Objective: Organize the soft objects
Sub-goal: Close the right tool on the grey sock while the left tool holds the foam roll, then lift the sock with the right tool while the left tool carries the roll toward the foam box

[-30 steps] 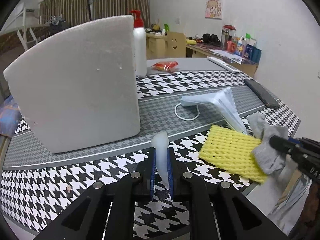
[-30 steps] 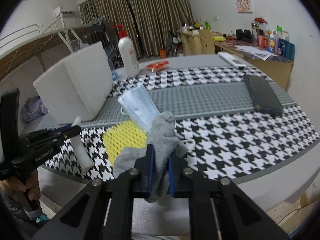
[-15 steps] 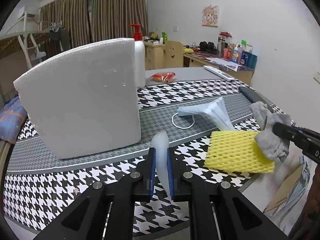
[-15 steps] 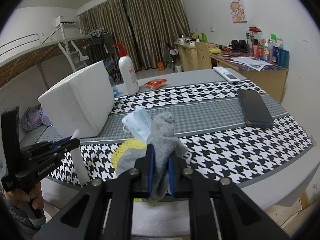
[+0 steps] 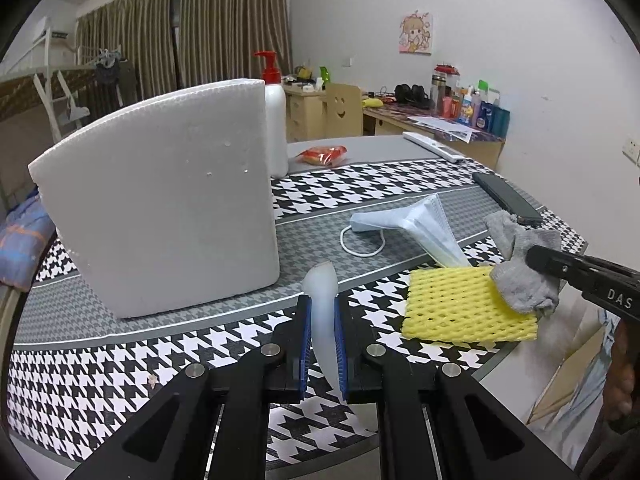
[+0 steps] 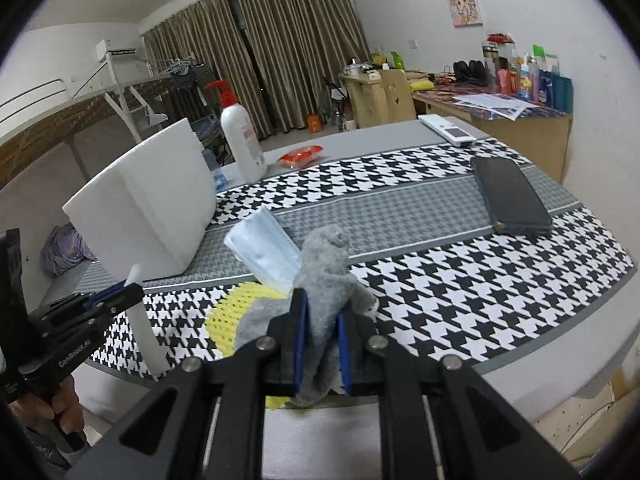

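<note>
Our right gripper [image 6: 320, 344] is opening around the grey sock [image 6: 324, 276] above the yellow foam net [image 5: 460, 304]; we should let it fall flat. Our left gripper [image 5: 320, 344] clamps a white foam strip [image 5: 322, 300], perhaps tubing. We count one sock, one net, one stack of face masks [image 5: 416, 222], one foam block [image 5: 160, 208].

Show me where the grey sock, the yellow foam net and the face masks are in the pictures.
grey sock [image 6: 324, 264]: right wrist view, its upper part above the pads.
yellow foam net [image 5: 456, 304]: left wrist view, middle of the mesh.
face masks [image 5: 420, 220]: left wrist view, folded middle.
</note>
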A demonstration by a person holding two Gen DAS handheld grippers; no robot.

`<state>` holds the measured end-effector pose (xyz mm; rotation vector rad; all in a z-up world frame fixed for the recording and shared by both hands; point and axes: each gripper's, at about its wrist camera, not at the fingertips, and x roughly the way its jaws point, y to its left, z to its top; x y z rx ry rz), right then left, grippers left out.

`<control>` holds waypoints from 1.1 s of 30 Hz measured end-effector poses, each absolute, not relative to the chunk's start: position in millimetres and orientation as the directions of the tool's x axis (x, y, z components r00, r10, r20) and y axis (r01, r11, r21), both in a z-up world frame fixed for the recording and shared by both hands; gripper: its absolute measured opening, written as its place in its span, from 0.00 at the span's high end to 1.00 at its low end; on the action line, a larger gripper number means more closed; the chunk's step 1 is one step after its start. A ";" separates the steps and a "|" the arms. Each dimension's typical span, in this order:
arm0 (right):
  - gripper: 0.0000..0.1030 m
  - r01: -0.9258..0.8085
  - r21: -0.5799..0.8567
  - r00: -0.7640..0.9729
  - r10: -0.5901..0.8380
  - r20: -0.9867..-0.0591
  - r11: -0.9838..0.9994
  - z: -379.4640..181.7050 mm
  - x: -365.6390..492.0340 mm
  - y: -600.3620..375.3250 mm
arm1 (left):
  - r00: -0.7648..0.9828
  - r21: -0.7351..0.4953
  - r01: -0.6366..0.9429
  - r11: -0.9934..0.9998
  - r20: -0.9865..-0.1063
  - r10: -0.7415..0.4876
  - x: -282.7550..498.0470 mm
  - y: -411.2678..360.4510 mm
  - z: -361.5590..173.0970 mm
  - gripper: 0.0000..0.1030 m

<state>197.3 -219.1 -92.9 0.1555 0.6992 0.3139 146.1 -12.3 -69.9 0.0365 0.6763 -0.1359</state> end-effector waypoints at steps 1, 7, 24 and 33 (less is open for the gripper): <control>0.73 -0.230 0.248 0.719 0.336 -0.609 0.941 -93.8 198.3 -220.0 | 0.771 -0.011 0.137 0.990 -0.627 -0.114 146.6 -12.7 -70.5 0.89; 0.62 -0.222 0.246 0.700 0.329 -0.633 0.944 -102.7 204.0 -221.1 | 0.764 -0.007 0.140 0.990 -0.636 -0.113 152.7 -16.7 -74.6 0.88; 0.79 -0.177 0.212 0.661 0.276 -0.698 0.961 -118.1 219.6 -221.1 | 0.758 -0.010 0.149 0.989 -0.641 -0.121 160.3 -17.6 -80.8 0.88; 0.91 -0.220 0.203 0.732 0.299 -0.612 0.954 -84.8 202.4 -217.8 | 0.764 -0.009 0.157 0.988 -0.632 -0.128 159.3 -16.8 -79.3 0.88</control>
